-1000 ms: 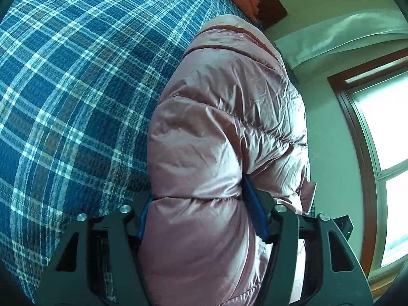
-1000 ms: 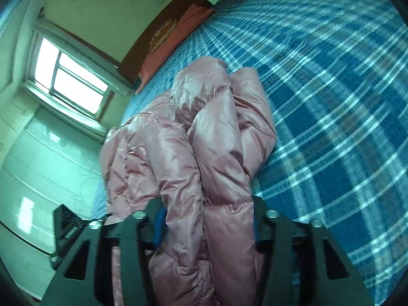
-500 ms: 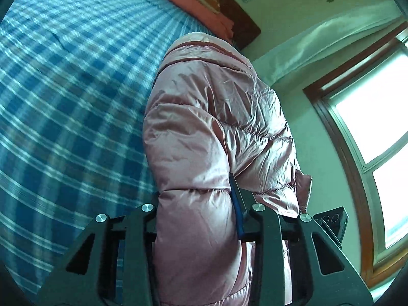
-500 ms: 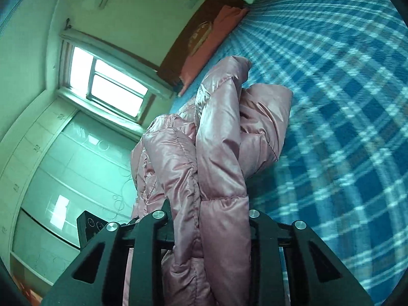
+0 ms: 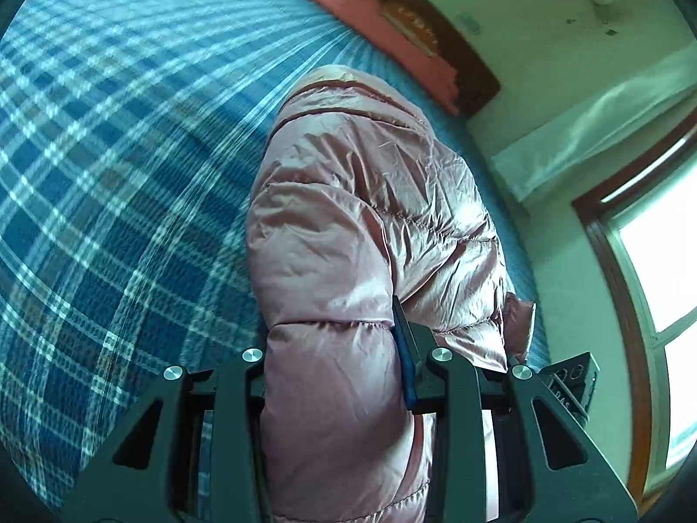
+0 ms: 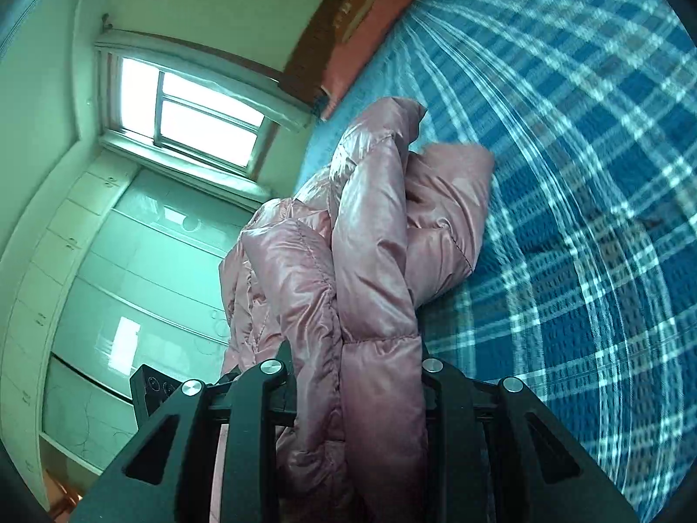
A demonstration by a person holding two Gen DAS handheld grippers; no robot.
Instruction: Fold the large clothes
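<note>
A puffy pink quilted jacket (image 5: 361, 200) hangs bunched over the blue plaid bed (image 5: 109, 174). My left gripper (image 5: 331, 340) is shut on a thick padded fold of it, and the blue pad on its right finger presses into the fabric. In the right wrist view the same jacket (image 6: 374, 239) trails toward the bed (image 6: 588, 174), with a sleeve end resting on the cover. There my right gripper (image 6: 355, 353) is shut on two gathered layers. The fabric hides the fingertips of both grippers.
A salmon pillow (image 5: 383, 39) lies against the dark headboard at the far end of the bed. A bright window (image 6: 191, 113) and pale wardrobe doors (image 6: 109, 283) stand beyond the bed's edge. The other gripper's black body (image 5: 570, 379) shows beside the jacket.
Both grippers' jaws have narrowed on the jacket folds. Both have swung across the bed carrying the jacket, so the headboard, pillow and window now show more fully.
</note>
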